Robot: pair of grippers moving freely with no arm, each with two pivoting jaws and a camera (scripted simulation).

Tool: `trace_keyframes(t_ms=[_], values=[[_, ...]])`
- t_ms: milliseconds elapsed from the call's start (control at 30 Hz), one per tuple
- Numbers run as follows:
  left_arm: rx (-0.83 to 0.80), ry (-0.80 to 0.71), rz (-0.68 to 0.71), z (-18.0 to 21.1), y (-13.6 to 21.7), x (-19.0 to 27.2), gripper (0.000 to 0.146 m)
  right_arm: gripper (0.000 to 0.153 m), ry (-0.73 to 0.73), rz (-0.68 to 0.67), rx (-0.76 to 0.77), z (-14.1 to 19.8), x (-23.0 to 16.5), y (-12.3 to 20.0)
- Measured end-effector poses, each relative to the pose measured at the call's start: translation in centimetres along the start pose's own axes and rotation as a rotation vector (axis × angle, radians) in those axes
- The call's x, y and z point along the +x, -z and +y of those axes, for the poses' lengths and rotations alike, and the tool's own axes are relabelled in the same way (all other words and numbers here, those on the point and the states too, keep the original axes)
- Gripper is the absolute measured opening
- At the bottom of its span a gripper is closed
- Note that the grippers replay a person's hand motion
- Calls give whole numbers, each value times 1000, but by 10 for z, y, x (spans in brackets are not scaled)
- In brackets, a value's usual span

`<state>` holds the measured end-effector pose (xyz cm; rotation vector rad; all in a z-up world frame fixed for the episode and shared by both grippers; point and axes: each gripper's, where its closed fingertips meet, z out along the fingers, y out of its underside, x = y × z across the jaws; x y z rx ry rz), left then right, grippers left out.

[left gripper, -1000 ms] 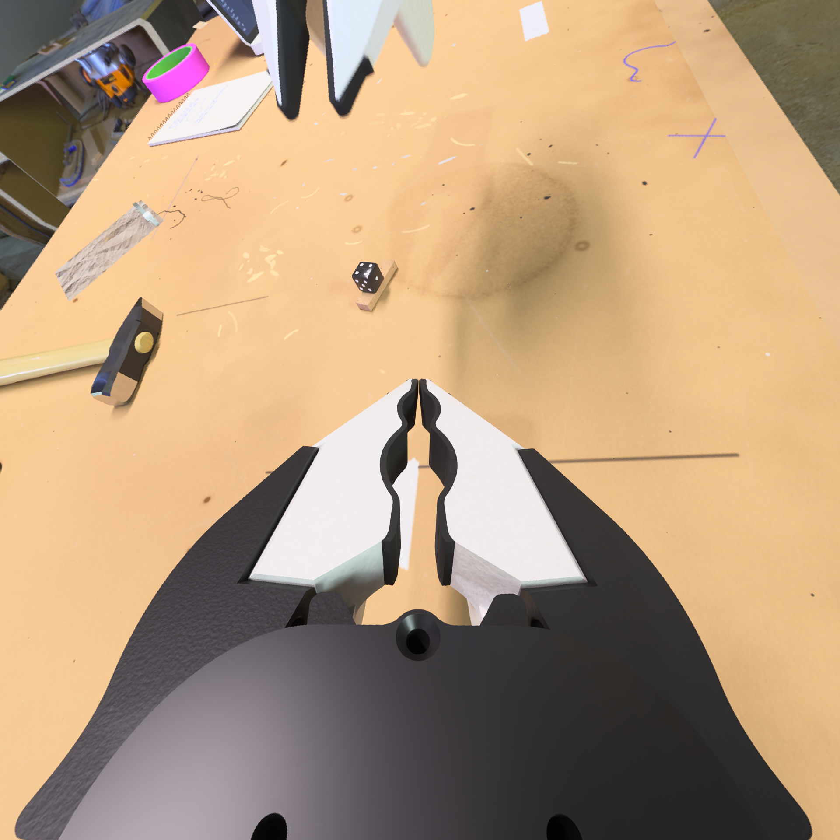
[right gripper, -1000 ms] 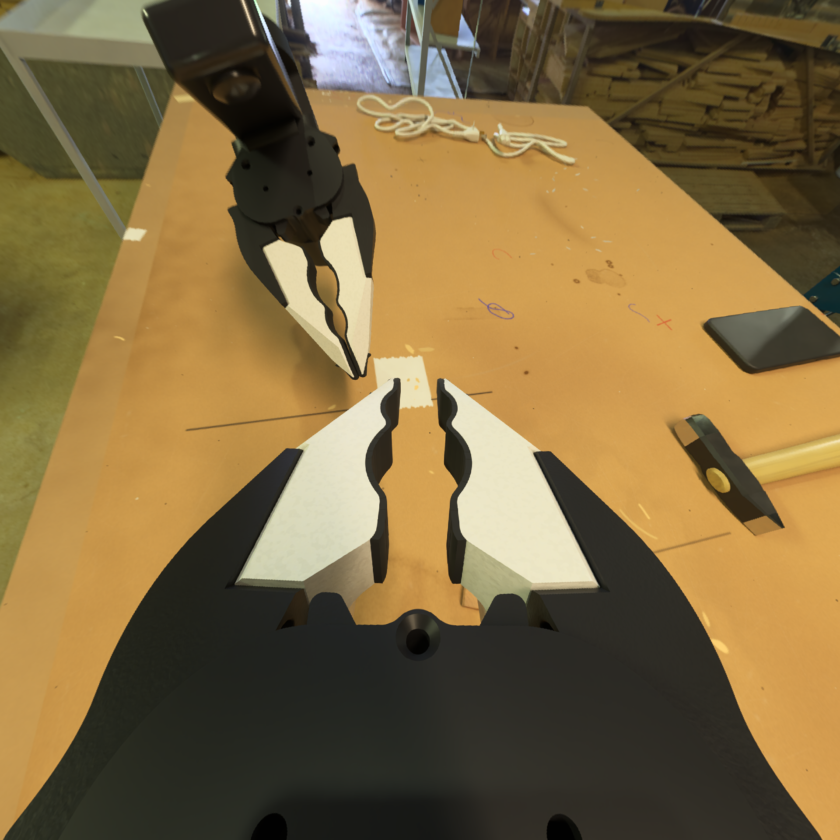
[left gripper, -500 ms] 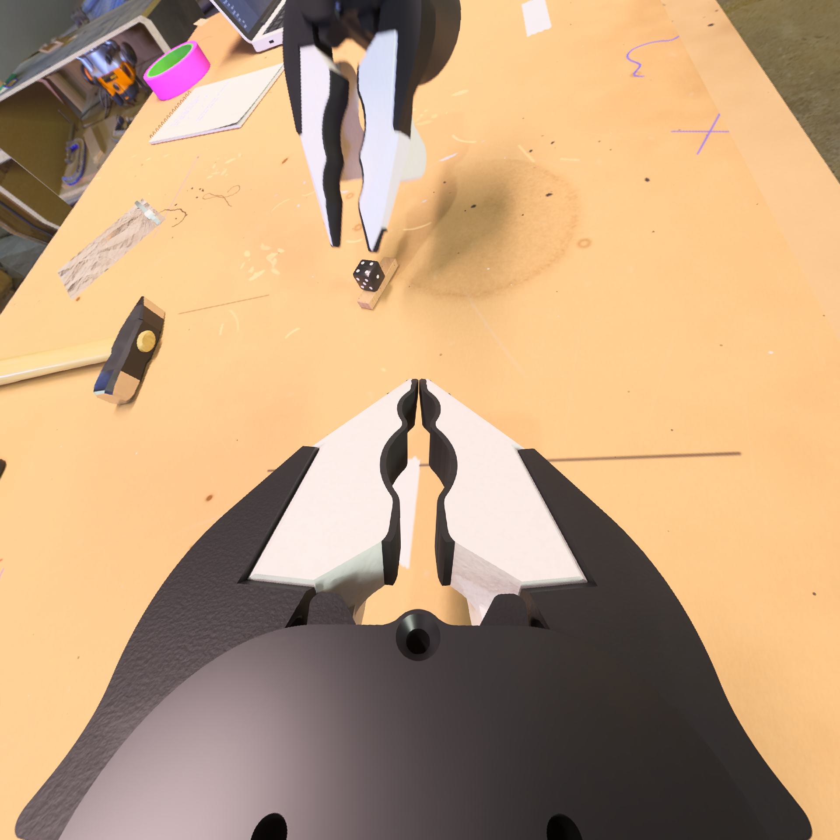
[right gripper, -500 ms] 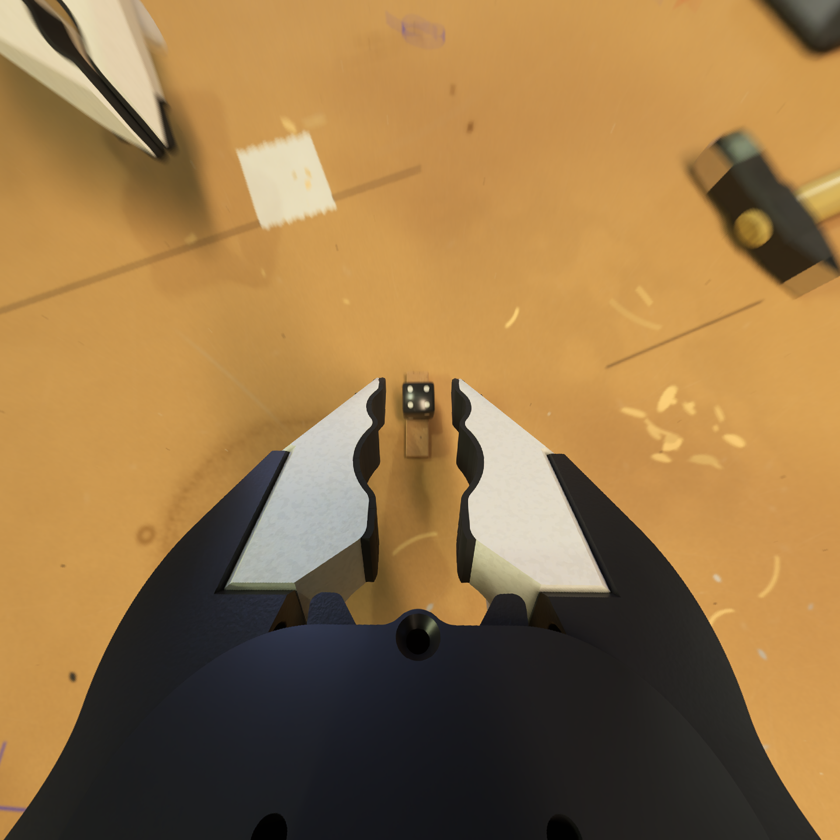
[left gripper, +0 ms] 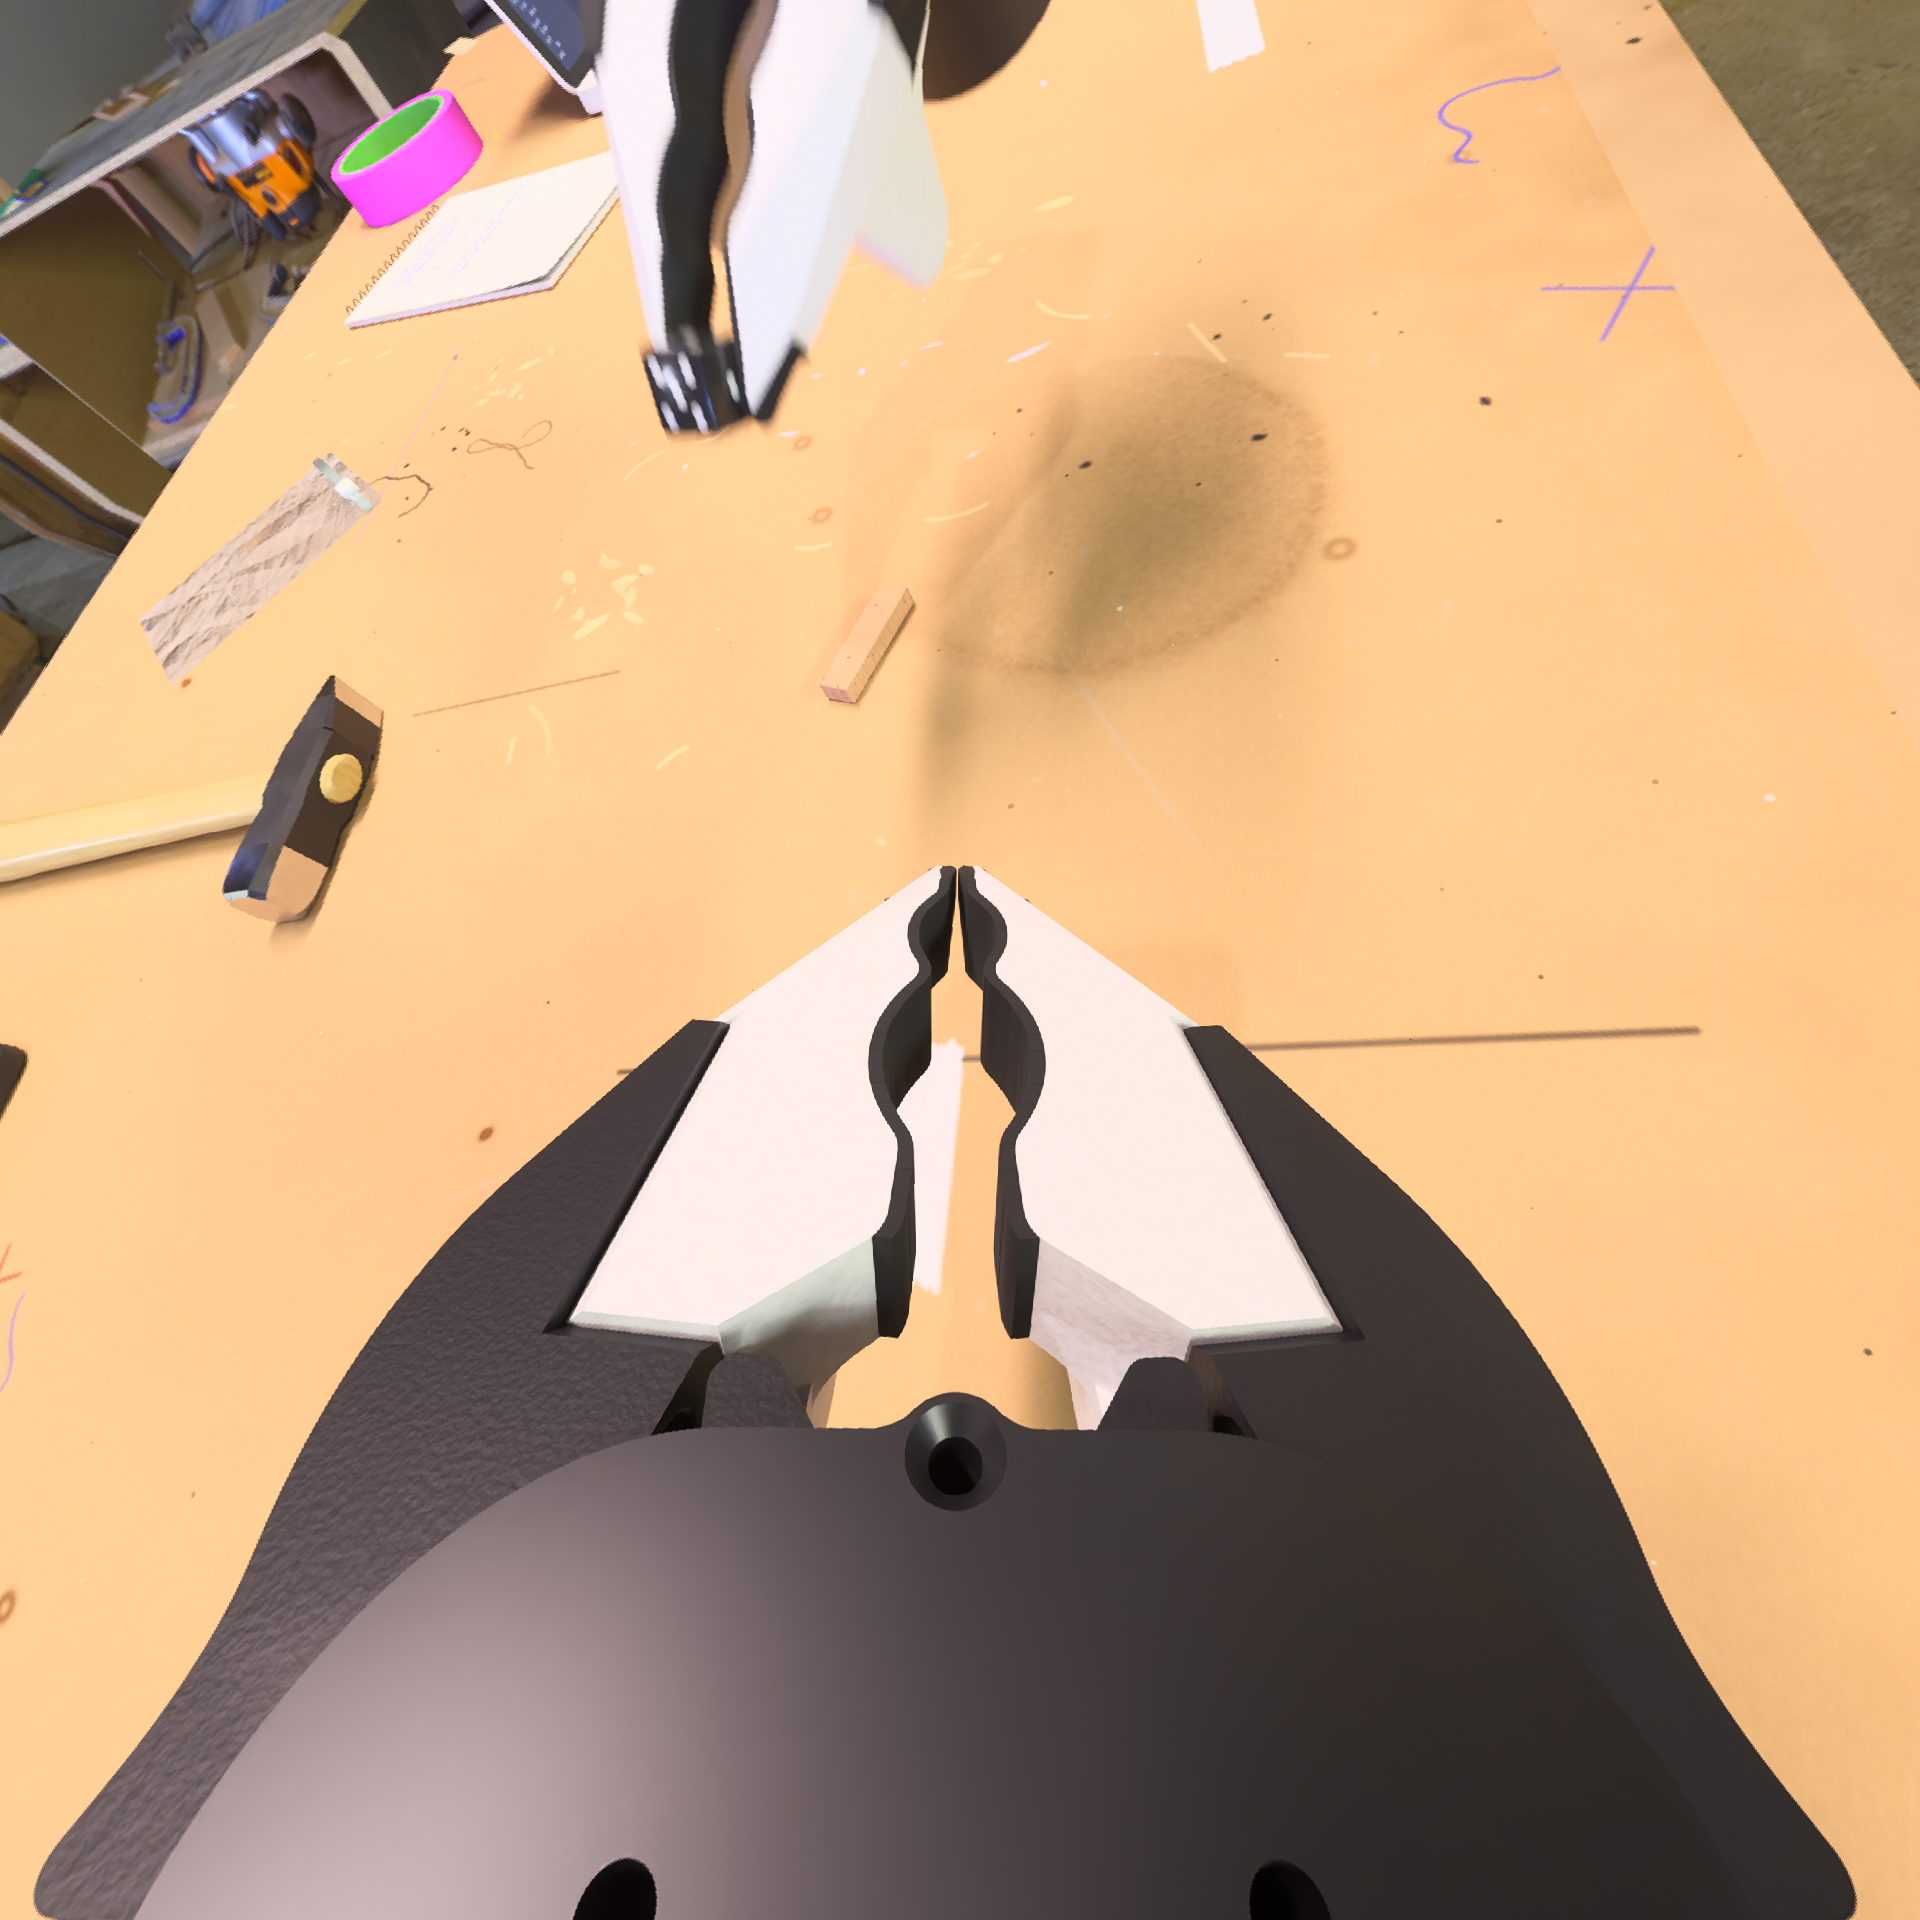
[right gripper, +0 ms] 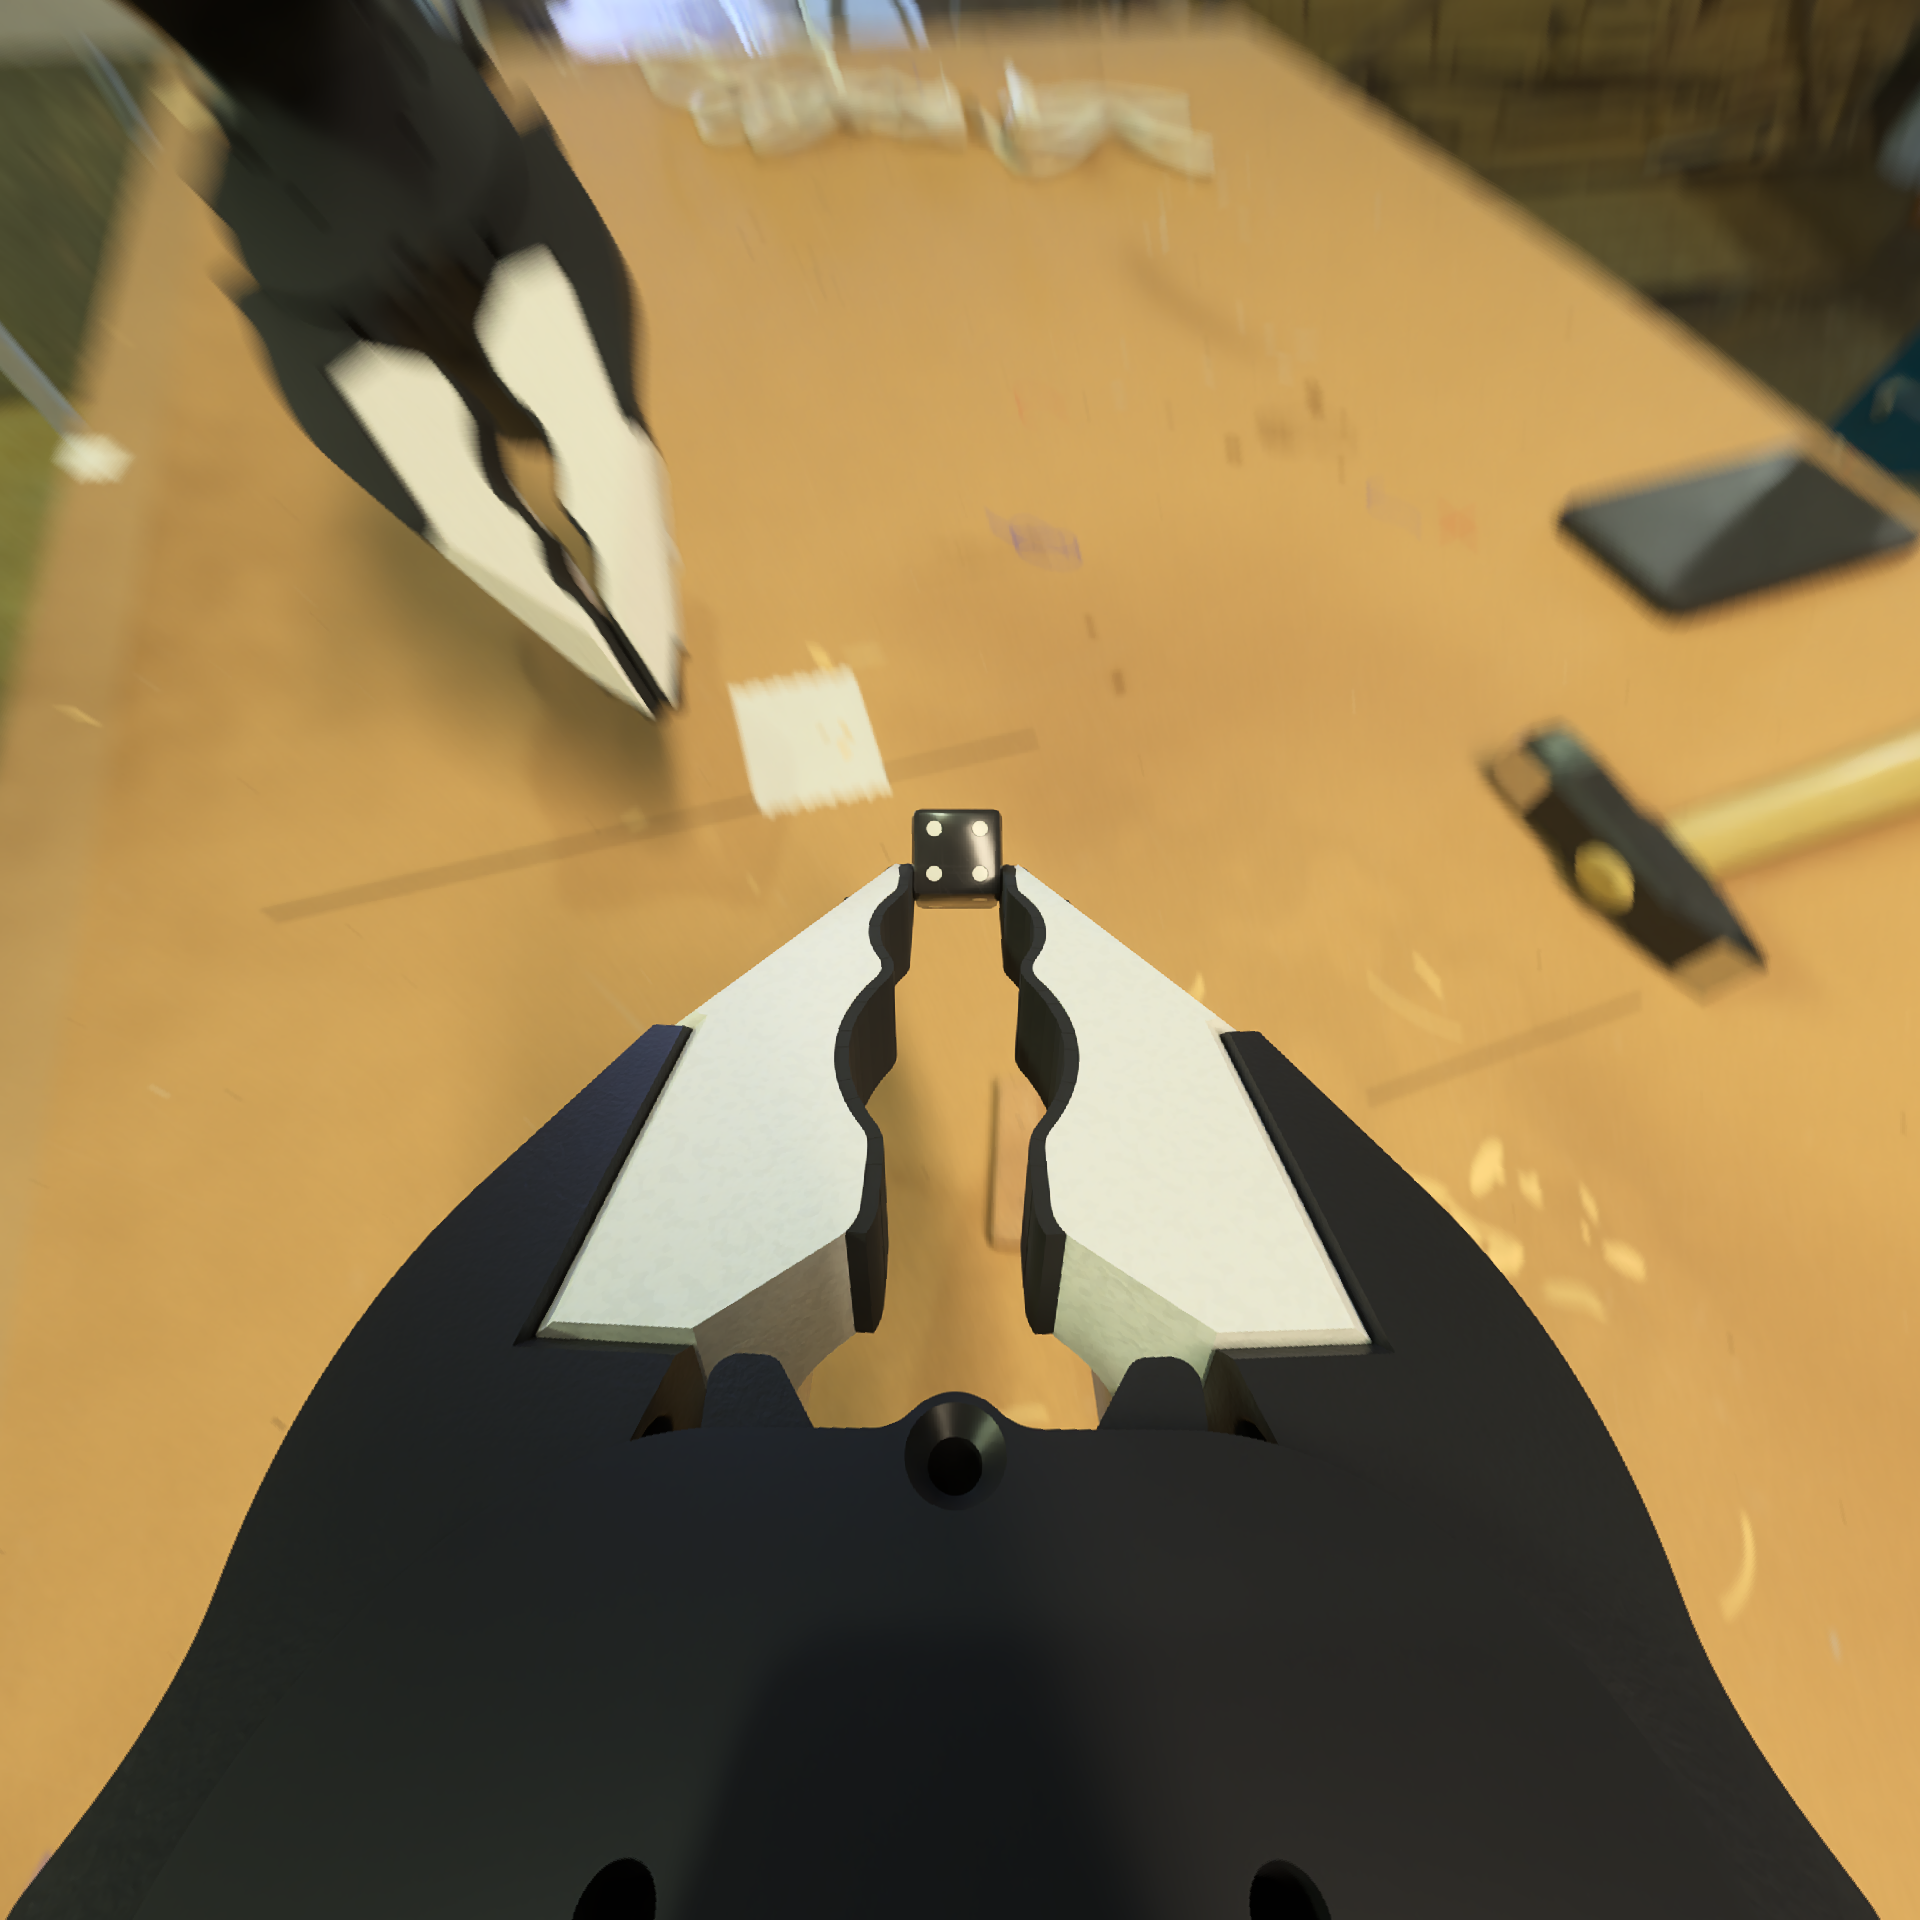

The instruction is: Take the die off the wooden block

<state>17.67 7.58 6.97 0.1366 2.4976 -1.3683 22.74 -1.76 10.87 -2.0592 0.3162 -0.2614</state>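
My right gripper (right gripper: 956, 883) is shut on the black die (right gripper: 957, 854) with white pips, held at its fingertips in the air. In the left wrist view the right gripper (left gripper: 717, 390) hangs blurred above the table with the die (left gripper: 688, 388) at its tip, up and left of the bare wooden block (left gripper: 868, 644). The block lies flat on the table with nothing on it. Between the right gripper's fingers the block (right gripper: 1006, 1164) shows faintly below. My left gripper (left gripper: 954, 878) is shut and empty, low over the table, nearer than the block. It also shows blurred in the right wrist view (right gripper: 655, 686).
A hammer (left gripper: 296, 805) lies left of the block, also seen in the right wrist view (right gripper: 1621, 862). A pink tape roll (left gripper: 407, 156), a notebook (left gripper: 488, 244) and a strip of sandpaper (left gripper: 249, 566) lie at far left. A dark phone (right gripper: 1735, 530) and a white tape patch (right gripper: 808, 740) lie on the table.
My right gripper closed on the die and lifted it off the block, rising up and to the left. The block stayed in place. My left gripper has not moved.
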Motion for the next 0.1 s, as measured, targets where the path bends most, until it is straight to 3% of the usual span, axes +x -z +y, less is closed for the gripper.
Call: trace_keyframes(t_ms=[100], values=[[-2, -4, -3, 0, 0, 0, 0, 16, 41, -64, 150, -42, -23, 10]])
